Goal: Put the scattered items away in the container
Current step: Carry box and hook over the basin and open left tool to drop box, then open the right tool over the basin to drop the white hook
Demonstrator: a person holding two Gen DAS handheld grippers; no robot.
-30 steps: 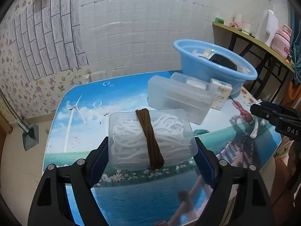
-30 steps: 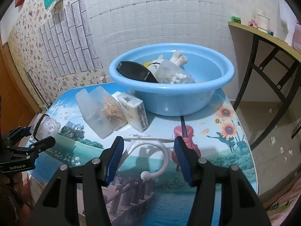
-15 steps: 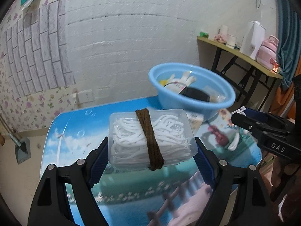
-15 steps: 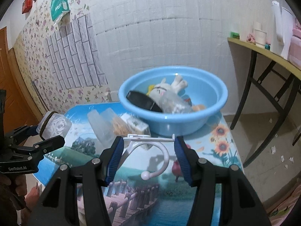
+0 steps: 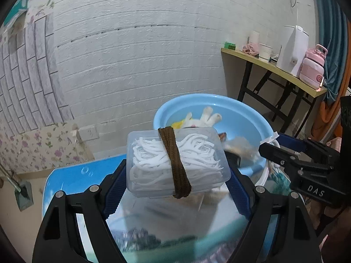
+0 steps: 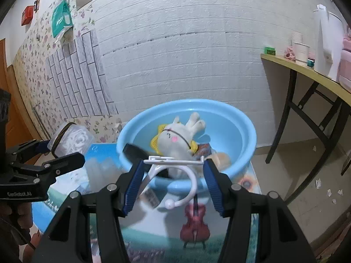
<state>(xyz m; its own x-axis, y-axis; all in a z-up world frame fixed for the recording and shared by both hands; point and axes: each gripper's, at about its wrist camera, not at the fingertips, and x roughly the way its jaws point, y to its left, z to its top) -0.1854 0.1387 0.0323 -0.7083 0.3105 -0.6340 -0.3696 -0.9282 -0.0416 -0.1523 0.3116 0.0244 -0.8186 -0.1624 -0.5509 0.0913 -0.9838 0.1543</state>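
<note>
Left gripper (image 5: 177,173): my blue pads are clamped on the two short ends of a clear plastic box (image 5: 177,164), which I hold clear of the table.
Box contents: white floss picks packed inside, a brown band (image 5: 175,164) wrapped around the middle.
Right gripper (image 6: 173,175): my pads pinch the straight bar of a white plastic hook (image 6: 175,164); its curved arm with the ball tip hangs below between the fingers.
Basin (image 6: 241,131): light blue and round, on the table just ahead of both tools; the hook sits at its near rim.
In the basin: a white plush toy (image 6: 177,140) with yellow trim, a black item (image 6: 133,151) against the near wall, some blurred things I cannot make out.
Table (image 6: 195,223): printed top with a red violin and a sunflower, right below my right fingers.
Side table (image 5: 274,68): against the wall, holding a white kettle and a pink container.
</note>
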